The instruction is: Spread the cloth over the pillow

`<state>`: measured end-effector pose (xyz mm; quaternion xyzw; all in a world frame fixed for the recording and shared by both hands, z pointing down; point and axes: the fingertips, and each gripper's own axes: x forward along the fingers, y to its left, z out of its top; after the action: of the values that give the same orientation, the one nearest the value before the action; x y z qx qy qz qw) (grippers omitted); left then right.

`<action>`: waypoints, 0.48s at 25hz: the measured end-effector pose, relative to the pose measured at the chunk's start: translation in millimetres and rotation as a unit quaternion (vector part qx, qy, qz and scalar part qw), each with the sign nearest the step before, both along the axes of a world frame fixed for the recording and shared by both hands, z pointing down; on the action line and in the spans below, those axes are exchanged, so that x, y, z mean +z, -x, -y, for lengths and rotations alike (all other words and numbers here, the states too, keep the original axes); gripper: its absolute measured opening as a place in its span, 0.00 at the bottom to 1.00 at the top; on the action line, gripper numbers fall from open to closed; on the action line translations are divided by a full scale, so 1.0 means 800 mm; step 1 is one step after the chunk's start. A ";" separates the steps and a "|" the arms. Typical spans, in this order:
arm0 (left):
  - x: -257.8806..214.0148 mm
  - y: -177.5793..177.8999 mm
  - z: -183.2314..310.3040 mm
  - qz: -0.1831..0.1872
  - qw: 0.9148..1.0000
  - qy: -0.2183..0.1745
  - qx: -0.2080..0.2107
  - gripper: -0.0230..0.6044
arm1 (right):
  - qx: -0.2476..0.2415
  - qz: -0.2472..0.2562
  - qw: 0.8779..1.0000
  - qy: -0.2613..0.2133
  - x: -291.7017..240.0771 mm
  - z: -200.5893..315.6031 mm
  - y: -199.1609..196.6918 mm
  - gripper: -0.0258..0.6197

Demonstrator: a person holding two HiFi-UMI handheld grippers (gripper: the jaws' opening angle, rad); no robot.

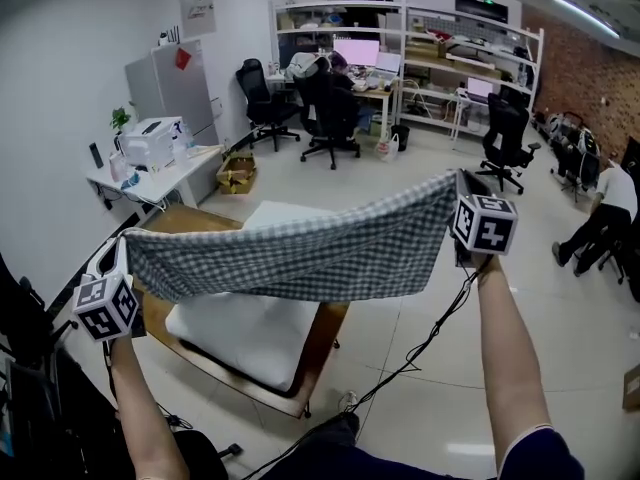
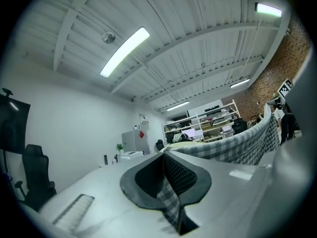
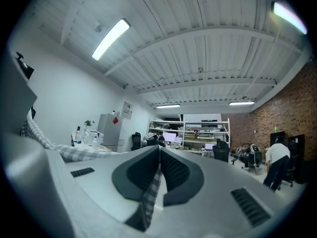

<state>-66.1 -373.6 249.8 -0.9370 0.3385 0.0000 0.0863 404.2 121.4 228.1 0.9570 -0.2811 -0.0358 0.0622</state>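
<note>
A grey-and-white checked cloth (image 1: 300, 253) was seen from the head camera stretched in the air between two hand-held grippers, its top edge sagging slightly in the middle. One upper corner was pinched by the left gripper (image 1: 125, 246) at the picture's left, and the other corner was held higher by the right gripper (image 1: 456, 186). Below and behind the cloth, a flat white rectangular pillow (image 1: 240, 333) was shown lying on a low light-brown wooden table (image 1: 325, 340), with the pillow's middle hidden from the camera by the hanging fabric. A white metal shelving unit (image 1: 400, 48), a black swivel office chair (image 1: 325, 118) and a person bent forward (image 1: 600, 218) at the far right were visible in the room beyond. In the left gripper view, the two jaws were shown pressed together on a fold of the checked fabric, which was seen trailing down between the dark pads, while the rest of the cloth ran off to the right towards the other gripper. In the right gripper view, the jaws were likewise shown clamped on a strip of the fabric, and the cloth was seen leading away at the left edge.
</note>
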 end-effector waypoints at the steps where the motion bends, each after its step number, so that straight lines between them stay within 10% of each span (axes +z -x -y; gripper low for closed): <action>1: 0.001 -0.002 0.002 -0.002 1.000 0.000 -0.004 0.05 | -0.005 -0.005 1.000 0.002 -0.003 0.006 -0.006 0.08; 12: 0.023 -0.007 0.021 -0.004 0.995 0.001 -0.098 0.05 | -0.103 -0.040 0.994 -0.011 -0.007 0.122 -0.105 0.08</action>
<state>-60.1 -390.5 268.1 -0.8995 0.4289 -0.0051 0.0838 488.1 23.4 222.4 0.9212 -0.3754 -0.0837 0.0594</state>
